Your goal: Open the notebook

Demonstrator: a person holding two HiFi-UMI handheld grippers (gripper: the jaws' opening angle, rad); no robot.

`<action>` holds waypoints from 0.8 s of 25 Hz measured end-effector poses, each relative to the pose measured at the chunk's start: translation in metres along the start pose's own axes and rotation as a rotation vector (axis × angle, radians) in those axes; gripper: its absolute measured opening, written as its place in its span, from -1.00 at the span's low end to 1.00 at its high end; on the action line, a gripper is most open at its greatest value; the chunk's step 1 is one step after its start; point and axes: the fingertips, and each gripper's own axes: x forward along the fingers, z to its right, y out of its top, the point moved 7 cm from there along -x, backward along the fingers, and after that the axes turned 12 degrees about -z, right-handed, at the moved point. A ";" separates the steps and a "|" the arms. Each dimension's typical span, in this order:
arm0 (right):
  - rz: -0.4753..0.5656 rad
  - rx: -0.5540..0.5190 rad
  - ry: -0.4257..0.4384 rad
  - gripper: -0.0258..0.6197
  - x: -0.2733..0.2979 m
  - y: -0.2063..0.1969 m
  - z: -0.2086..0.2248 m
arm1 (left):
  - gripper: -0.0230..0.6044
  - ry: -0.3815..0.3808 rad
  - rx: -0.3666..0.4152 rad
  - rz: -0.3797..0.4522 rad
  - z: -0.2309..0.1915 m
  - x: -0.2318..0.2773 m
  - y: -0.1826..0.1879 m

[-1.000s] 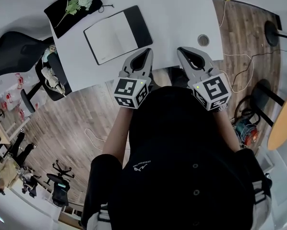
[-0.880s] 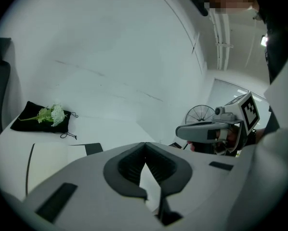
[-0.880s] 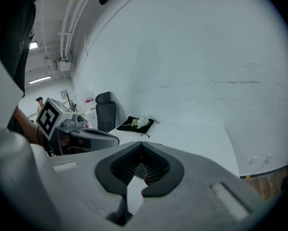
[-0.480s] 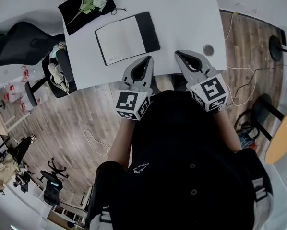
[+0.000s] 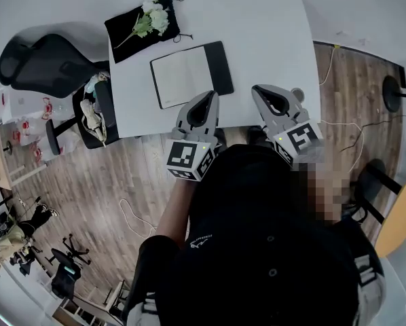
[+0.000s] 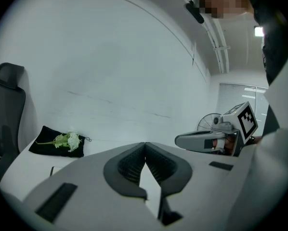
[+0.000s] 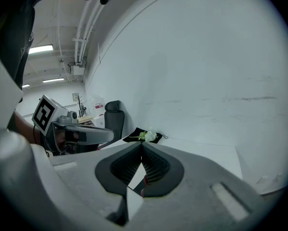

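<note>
The notebook (image 5: 189, 73) lies on the white table (image 5: 264, 32), showing a white page on its left and a black panel on its right. My left gripper (image 5: 208, 95) hovers just short of the notebook's near edge, jaws shut with nothing between them. My right gripper (image 5: 257, 88) is held to the right of the notebook over the table's near edge, also shut and empty. In the left gripper view the shut left gripper (image 6: 145, 143) points across the table. In the right gripper view the right gripper (image 7: 141, 144) is closed too.
A black pouch (image 5: 143, 20) with a white flower (image 5: 155, 15) lies at the table's far left corner. A dark office chair (image 5: 43, 63) stands left of the table. Cables (image 5: 339, 124) run over the wooden floor at right. A white wall (image 6: 110, 71) backs the table.
In the head view the table, notebook and pouch have slid right and down. Both grippers stay shut near the table's near edge, the left one now closer to the notebook.
</note>
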 end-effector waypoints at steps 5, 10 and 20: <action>0.069 -0.038 -0.014 -0.91 -0.012 0.026 0.003 | -0.91 0.017 0.038 0.070 -0.002 -0.006 0.026; 0.119 -0.057 -0.039 -0.91 -0.021 0.039 0.008 | -0.91 0.022 0.054 0.133 -0.001 -0.015 0.048; 0.196 -0.073 -0.080 -0.91 -0.046 0.075 0.010 | -0.91 0.065 0.106 0.220 0.001 -0.034 0.082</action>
